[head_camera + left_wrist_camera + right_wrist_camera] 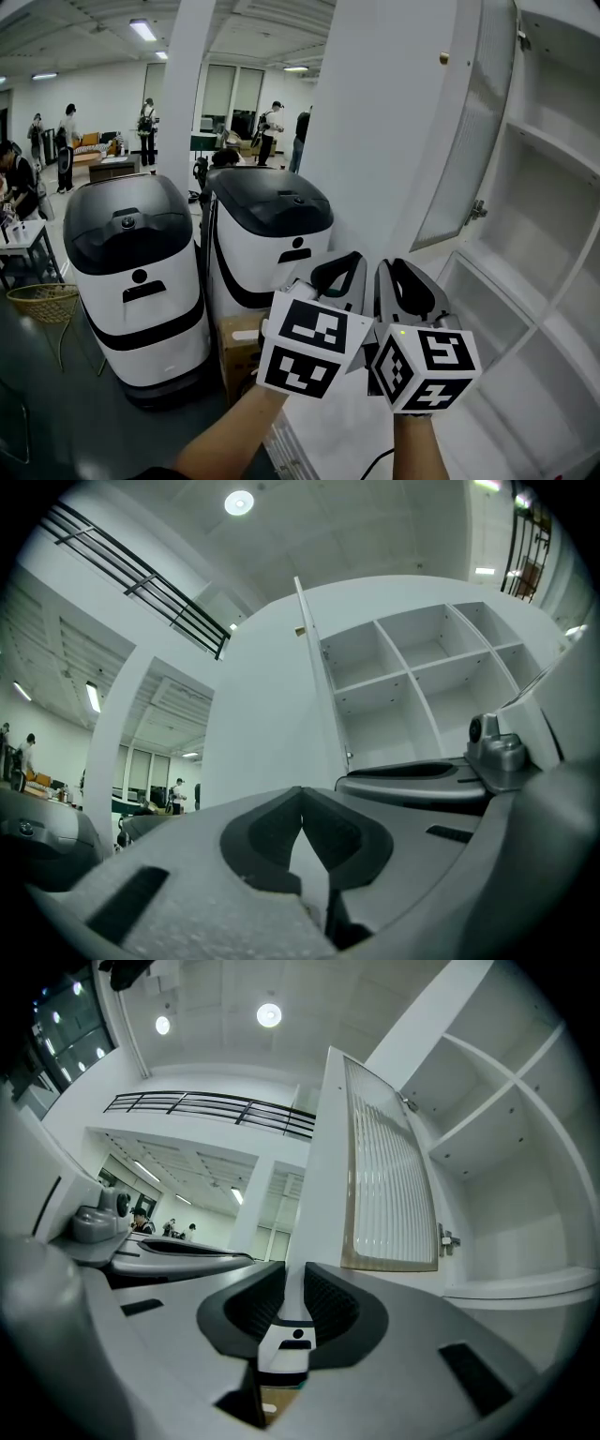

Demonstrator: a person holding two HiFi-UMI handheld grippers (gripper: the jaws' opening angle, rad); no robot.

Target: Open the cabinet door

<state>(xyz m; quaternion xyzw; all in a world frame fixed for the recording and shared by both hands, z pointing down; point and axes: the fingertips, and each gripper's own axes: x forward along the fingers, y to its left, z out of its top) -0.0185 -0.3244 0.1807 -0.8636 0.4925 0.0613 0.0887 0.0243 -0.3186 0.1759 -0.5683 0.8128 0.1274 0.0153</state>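
Busy office behind; white ribbed-glass cabinet door [384, 131] open above left claw [302, 799] (closed) and right claw [293, 1279] (parted, empty).

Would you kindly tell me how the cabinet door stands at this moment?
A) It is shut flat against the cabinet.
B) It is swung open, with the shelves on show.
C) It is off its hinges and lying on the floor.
B: the cabinet door stands swung out from the cabinet, and the white shelves show behind it.
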